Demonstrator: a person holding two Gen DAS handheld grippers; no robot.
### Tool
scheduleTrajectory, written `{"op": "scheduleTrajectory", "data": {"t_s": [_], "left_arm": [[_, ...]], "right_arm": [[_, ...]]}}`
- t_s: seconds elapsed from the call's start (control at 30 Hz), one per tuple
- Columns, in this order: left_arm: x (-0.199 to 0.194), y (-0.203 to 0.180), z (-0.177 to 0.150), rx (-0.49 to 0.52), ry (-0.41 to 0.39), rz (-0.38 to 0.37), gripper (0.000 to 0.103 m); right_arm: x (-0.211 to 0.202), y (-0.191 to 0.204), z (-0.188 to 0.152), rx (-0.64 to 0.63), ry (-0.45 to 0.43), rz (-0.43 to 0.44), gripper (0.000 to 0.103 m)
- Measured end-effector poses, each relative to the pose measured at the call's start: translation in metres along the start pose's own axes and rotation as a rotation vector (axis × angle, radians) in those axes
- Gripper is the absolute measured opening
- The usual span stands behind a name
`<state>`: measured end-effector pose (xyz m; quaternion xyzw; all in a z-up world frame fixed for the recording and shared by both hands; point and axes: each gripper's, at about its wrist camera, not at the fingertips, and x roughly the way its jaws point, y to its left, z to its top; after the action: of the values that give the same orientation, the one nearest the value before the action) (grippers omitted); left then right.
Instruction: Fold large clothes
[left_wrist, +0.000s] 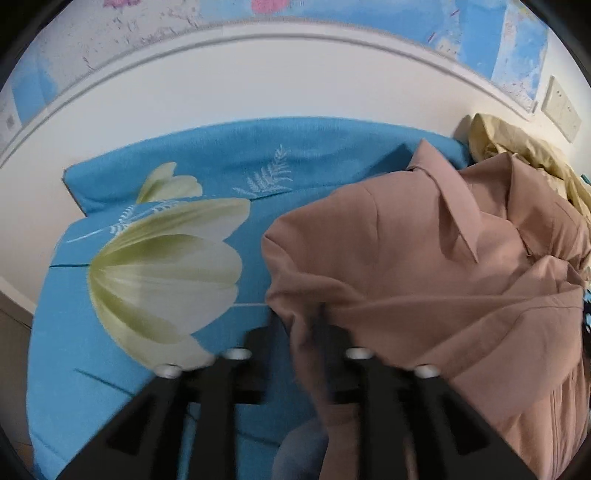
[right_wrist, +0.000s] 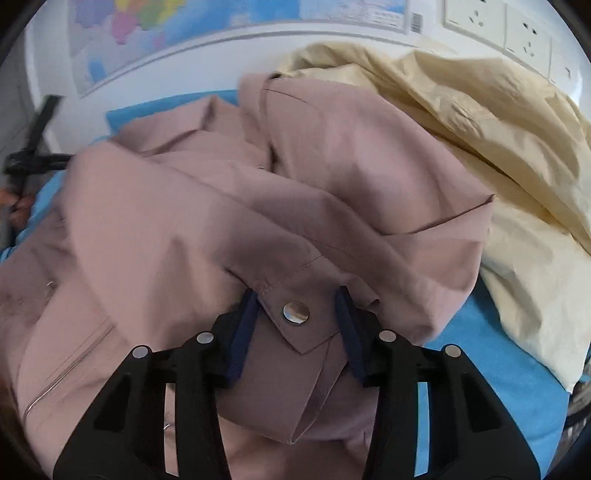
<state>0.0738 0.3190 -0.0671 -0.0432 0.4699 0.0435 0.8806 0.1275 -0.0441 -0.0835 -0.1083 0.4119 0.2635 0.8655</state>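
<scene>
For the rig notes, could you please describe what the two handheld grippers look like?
Both are matte black plastic with cut-out openings and round silver screw heads. The right gripper has dark navy pads lining its fingers. The left gripper's fingertips are too blurred to show pad colour. No cables or sleeves visible.

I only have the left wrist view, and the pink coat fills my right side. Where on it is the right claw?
Observer: The right claw straddles a pointed flap of the pink coat. The flap lies flat between the pads and does not look pinched.
Operator: Any landmark on that flap?
Observer: A round metal snap button sits at its middle.
Operator: How far does the cream cloth go? I see only a corner.
Observer: The cream cloth spreads along the coat's whole right side, down onto the blue sheet.
</scene>
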Motion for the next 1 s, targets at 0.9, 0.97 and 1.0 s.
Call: {"op": "scheduleTrajectory", "data": {"t_s": [0.9,0.97,1.0], "left_arm": [[-0.126,-0.05,-0.225,0.097,0.05,-0.53,0.095],[-0.127,-0.058,-0.225,0.082,0.045,-0.526,0.06],[-0.125,-0.061,-0.224,0.066,0.065,-0.522,0.023]], "right_arm": [[-0.131,0.046,-0.167,0.188,-0.025,0.426,0.072],[-0.126,0.049,-0.164,0.204,-0.007,0.475,0.011],[-0.121,0.046,-0.163,0.254,0.012,0.523,0.01]]}}
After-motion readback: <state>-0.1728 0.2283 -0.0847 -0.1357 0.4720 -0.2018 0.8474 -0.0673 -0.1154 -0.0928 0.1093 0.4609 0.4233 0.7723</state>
